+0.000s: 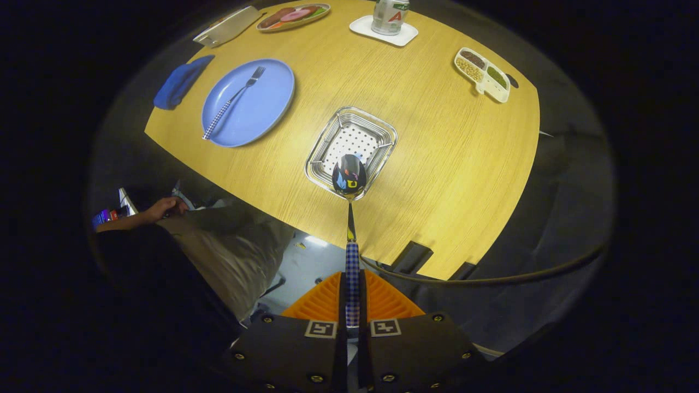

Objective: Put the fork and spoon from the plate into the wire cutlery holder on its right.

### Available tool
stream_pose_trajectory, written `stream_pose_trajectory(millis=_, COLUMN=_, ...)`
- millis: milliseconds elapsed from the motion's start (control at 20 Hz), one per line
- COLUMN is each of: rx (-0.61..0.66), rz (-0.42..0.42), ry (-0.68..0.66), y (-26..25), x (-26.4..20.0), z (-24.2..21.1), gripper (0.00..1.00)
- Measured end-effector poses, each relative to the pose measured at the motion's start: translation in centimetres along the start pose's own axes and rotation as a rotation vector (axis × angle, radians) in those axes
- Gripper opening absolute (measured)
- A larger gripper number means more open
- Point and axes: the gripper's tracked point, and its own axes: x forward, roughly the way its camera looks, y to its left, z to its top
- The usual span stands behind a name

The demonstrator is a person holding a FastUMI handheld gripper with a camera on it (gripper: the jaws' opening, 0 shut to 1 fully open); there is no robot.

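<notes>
Spoon point(350, 218), checked handle, pinched in hand-held gripper point(352, 305).

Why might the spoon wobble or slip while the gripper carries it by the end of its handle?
The spoon looks stiff metal, so it probably won't bend. The gripper pinches only the handle's end, leaving the shiny bowl far out above the wire cutlery holder, so it could swing or twist. The thin, smooth handle may also slide if the fingers loosen.
</notes>
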Motion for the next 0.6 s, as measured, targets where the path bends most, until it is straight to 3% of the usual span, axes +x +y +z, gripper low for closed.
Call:
stream_pose_trajectory(millis=200, rx=-0.067, rz=-0.025, ry=0.099, y=-0.8, x=1.0, z=2.3, gripper=0.08)
stream_pose_trajectory(millis=450, rx=-0.023, rz=0.002, ry=0.067, y=-1.1, x=2.0, z=4.8, gripper=0.13)
stream_pose_trajectory(millis=500, rx=-0.009, rz=0.004, ry=0.062, y=-1.2, x=2.0, z=5.0, gripper=0.24)
stream_pose_trajectory(millis=550, rx=0.001, rz=0.015, ry=0.05, y=-1.2, x=1.9, z=5.2, gripper=0.26)
stream_pose_trajectory(millis=600, rx=0.014, rz=0.021, ry=0.037, y=-1.2, x=1.8, z=5.4, gripper=0.38)
